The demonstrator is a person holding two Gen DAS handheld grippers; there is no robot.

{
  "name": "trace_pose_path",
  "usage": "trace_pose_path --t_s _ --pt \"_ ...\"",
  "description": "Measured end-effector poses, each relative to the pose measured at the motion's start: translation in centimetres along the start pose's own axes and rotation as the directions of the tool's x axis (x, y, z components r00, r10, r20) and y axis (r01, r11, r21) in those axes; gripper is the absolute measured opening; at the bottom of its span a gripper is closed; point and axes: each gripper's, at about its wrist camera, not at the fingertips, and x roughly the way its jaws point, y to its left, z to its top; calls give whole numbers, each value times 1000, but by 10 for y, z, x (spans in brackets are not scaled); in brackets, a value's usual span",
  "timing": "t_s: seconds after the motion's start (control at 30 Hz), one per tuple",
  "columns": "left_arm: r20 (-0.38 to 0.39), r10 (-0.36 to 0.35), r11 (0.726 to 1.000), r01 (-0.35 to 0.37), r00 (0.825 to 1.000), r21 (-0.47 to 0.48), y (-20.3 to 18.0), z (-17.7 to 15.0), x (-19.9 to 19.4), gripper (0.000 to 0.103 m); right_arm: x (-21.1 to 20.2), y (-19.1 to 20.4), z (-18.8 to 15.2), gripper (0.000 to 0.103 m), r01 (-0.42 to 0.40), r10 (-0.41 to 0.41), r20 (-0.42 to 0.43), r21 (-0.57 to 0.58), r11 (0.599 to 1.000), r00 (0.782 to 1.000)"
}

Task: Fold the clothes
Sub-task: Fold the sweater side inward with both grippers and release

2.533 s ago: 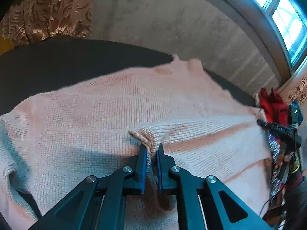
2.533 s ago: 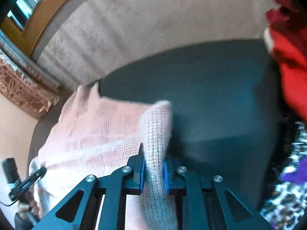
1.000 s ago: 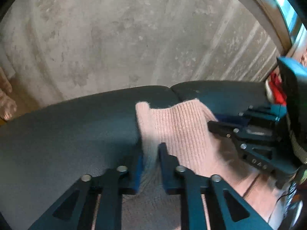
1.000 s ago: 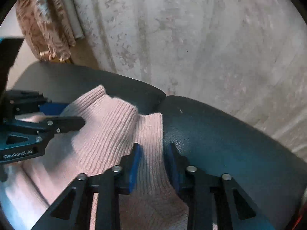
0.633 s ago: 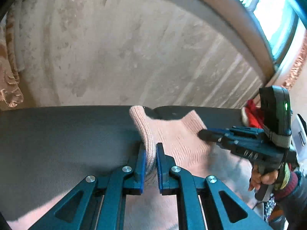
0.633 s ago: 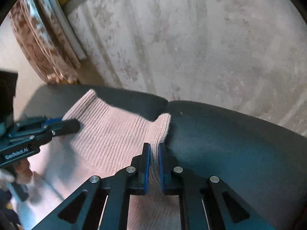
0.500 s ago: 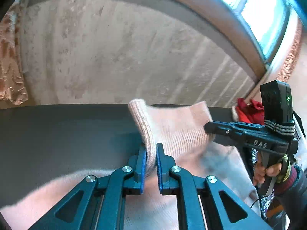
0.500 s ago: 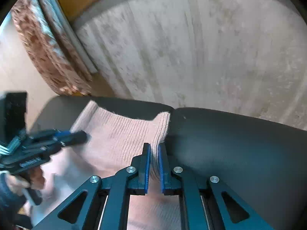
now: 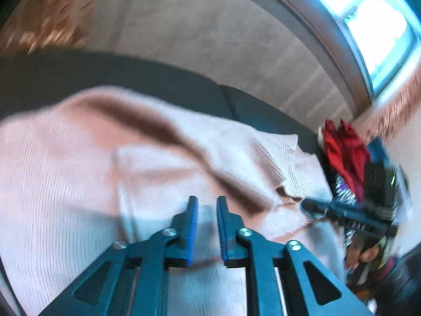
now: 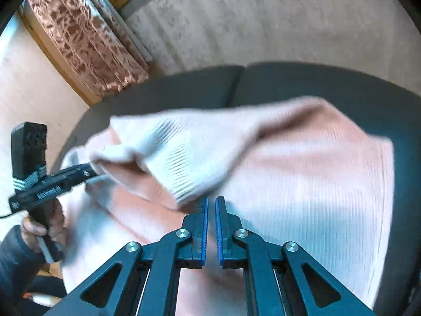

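The pale pink ribbed knit sweater [image 10: 302,173] below both grippers is soft, matt wool-like cloth, its ridges fine and even. Beneath it the dark grey cushioned seat [image 10: 329,84] looks like smooth leatherette with a dull sheen. The left gripper [image 9: 206,208] and right gripper [image 10: 211,208] are matt black moulded plastic with bright metal screws; their blue finger pads [image 10: 204,226] are finely ridged rubber or plastic. Beyond the seat, the beige mottled wall [image 10: 263,18] seems rough plaster, and the brown patterned curtain [image 10: 84,39] is glossy woven cloth
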Motion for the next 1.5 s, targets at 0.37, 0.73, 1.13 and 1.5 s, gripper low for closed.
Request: trace_pose_path --t_s 0.37,0.73,1.13,1.5 --pt "-15 -143 972 138 990 -189 0 26 5 24 -23 -35 0 23 -164 148 84 232 959 985" --pt "-28 34 999 -35 999 -41 -20 39 25 6 16 -10 23 6 -107 97 64 186 977 993" --pt "-3 76 987 -75 997 -144 8 30 8 17 -4 -30 9 29 -100 82 89 226 969 993" --pt "-5 29 957 -29 1000 -287 30 78 29 27 10 -74 70 34 -78 31 124 402 912 992"
